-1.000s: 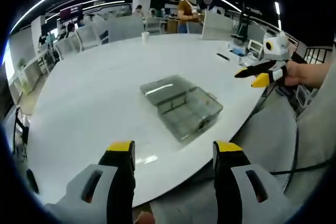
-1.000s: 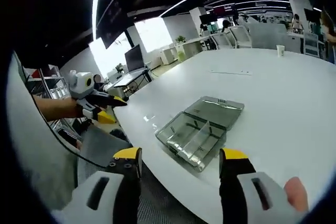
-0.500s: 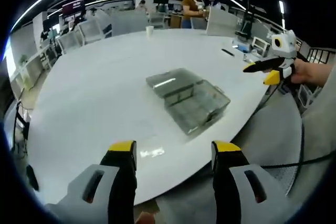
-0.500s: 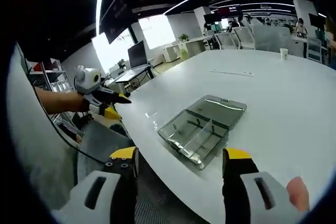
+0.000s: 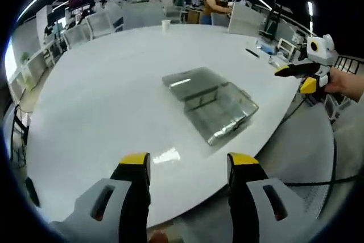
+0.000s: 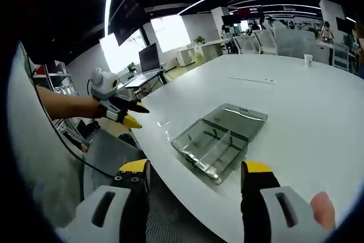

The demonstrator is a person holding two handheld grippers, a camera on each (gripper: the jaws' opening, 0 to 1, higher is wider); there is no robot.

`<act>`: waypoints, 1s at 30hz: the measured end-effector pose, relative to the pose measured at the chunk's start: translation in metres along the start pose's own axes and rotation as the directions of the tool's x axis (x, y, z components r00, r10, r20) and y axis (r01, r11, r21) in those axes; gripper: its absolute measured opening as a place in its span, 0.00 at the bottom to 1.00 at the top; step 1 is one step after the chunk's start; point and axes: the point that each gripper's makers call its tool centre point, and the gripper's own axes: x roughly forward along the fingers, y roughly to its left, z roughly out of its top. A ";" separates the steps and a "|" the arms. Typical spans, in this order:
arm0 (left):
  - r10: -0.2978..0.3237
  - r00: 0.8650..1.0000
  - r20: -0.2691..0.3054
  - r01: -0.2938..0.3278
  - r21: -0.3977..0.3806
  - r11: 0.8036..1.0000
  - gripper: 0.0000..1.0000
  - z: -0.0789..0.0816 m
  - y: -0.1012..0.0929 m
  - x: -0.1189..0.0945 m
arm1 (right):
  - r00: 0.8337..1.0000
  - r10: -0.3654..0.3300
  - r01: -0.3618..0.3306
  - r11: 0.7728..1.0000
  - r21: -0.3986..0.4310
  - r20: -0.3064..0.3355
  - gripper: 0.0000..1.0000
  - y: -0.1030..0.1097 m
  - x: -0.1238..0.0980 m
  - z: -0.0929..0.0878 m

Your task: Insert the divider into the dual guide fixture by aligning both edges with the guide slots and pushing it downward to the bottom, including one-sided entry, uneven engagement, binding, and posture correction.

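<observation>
**A:** Both hands are off the table edge. The left gripper [image 5: 182,166] has its jaws spread wide and empty; the right gripper [image 6: 196,174] too, nothing between them.

**B:** And the clear plastic organizer box [image 6: 219,140] lies open near the white table [image 5: 102,95] edge, lid flat beside the tray.

**A:** Looks light, stiff and slippery. I'd pinch a divider by its top edge.

**B:** If you can find it! The transparent partitions blur together, and the slots can't be made out.
</observation>
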 end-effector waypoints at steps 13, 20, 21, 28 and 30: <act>0.027 0.998 -0.065 -0.028 -0.015 0.999 0.50 -0.002 0.014 0.029 | 1.000 -0.015 0.015 1.000 -0.022 -0.015 0.61 0.002 0.001 0.000; 0.045 0.994 -0.096 -0.048 -0.027 0.999 0.47 -0.008 0.022 0.046 | 1.000 -0.020 0.019 0.999 -0.030 -0.021 0.61 0.002 0.001 0.000; 0.048 0.994 -0.101 -0.052 -0.033 0.998 0.47 -0.008 0.023 0.047 | 1.000 -0.020 0.020 0.999 -0.030 -0.021 0.61 0.002 0.001 0.000; 0.070 0.987 -0.144 -0.078 -0.056 0.995 0.45 -0.018 0.029 0.061 | 0.999 -0.027 0.026 0.999 -0.031 -0.020 0.60 0.001 0.002 0.002; 0.076 0.985 -0.157 -0.086 -0.055 0.995 0.44 -0.021 0.029 0.066 | 0.999 -0.028 0.028 0.999 -0.030 -0.020 0.60 0.001 0.002 0.002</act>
